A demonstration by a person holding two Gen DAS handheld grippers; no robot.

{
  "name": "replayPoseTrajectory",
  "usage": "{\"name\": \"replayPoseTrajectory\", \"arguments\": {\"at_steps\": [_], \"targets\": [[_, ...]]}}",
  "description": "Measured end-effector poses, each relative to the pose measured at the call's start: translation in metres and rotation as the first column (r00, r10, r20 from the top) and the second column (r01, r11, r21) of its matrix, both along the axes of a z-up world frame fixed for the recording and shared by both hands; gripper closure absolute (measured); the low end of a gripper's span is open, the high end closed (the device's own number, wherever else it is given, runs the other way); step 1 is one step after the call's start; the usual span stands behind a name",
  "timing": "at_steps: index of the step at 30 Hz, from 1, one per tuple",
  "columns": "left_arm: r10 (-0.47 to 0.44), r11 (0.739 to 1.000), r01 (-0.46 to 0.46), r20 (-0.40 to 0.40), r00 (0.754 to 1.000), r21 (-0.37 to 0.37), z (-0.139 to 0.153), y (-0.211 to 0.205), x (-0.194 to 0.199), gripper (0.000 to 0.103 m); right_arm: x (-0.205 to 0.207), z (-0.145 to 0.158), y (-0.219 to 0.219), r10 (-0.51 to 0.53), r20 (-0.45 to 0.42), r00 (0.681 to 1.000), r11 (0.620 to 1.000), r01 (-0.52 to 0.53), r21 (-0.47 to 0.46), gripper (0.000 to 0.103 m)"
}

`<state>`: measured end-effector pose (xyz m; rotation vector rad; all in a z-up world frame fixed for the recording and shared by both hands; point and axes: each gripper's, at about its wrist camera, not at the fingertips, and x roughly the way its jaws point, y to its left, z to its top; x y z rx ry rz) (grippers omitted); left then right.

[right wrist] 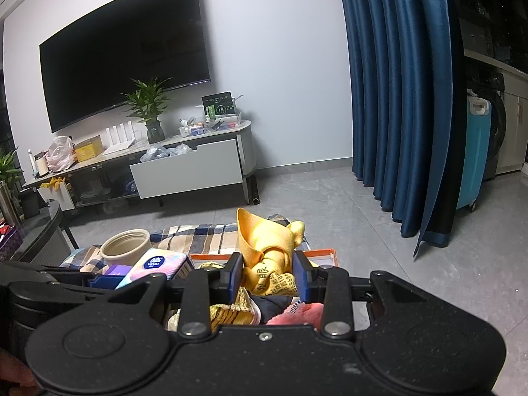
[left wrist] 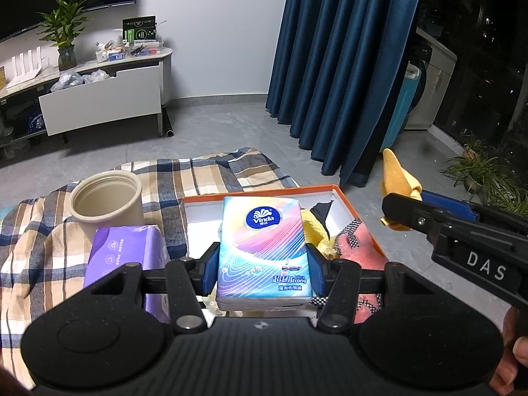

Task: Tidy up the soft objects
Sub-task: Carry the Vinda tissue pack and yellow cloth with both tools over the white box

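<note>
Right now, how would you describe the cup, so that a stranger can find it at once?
Find the plaid blanket spread on the grey floor. At its middle, left of the orange-rimmed box, stands the cup, just behind a purple tissue pack. It is the only hard, round thing there: a plain beige cylinder, open at the top and empty, while its neighbours are soft packs and cloths.

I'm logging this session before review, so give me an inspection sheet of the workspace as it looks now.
Surface: plaid blanket spread on grey tiled floor.
Job's things: orange-rimmed box holding yellow, black and pink soft items; Vinda tissue pack; yellow cloth.
Clutter: beige cylinder, open and upright; purple pack beside it.
Grippers: left gripper shut on the tissue pack; right gripper shut on the yellow cloth.
Cables: nothing seen.
Surroundings: blue curtain, TV, cabinet with open drawer.
</note>
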<state>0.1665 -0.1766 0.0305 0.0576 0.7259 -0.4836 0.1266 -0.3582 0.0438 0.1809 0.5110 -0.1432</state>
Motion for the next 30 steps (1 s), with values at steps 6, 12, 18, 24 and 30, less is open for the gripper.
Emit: {"name": "replayPoseTrajectory", "arguments": {"at_steps": [6, 12, 18, 24, 30], "targets": [[0.002, 1.0, -0.002, 0.0, 1.0, 0.003, -0.001, 0.0, 0.003, 0.049, 0.0, -0.001, 0.0, -0.002, -0.001, 1.0, 1.0, 0.002, 0.001, 0.061], [0.003, 1.0, -0.003, -0.001, 1.0, 0.007, -0.001, 0.0, 0.006, 0.049, 0.0, -0.001, -0.001, -0.001, -0.001, 1.0, 1.0, 0.001, 0.001, 0.061], [0.002, 1.0, -0.002, -0.002, 1.0, 0.01, -0.002, -0.001, 0.008, 0.049, 0.0, -0.002, -0.001, -0.001, -0.002, 1.0, 1.0, 0.001, 0.0, 0.061], [0.002, 1.0, -0.002, -0.002, 1.0, 0.013, -0.002, -0.002, 0.011, 0.049, 0.0, -0.002, -0.002, -0.002, -0.004, 1.0, 1.0, 0.002, 0.002, 0.061], [-0.003, 1.0, 0.003, 0.0, 1.0, 0.017, -0.002, -0.004, 0.012, 0.049, 0.001, -0.001, -0.002, -0.001, -0.002, 1.0, 1.0, 0.001, 0.0, 0.061]]}}
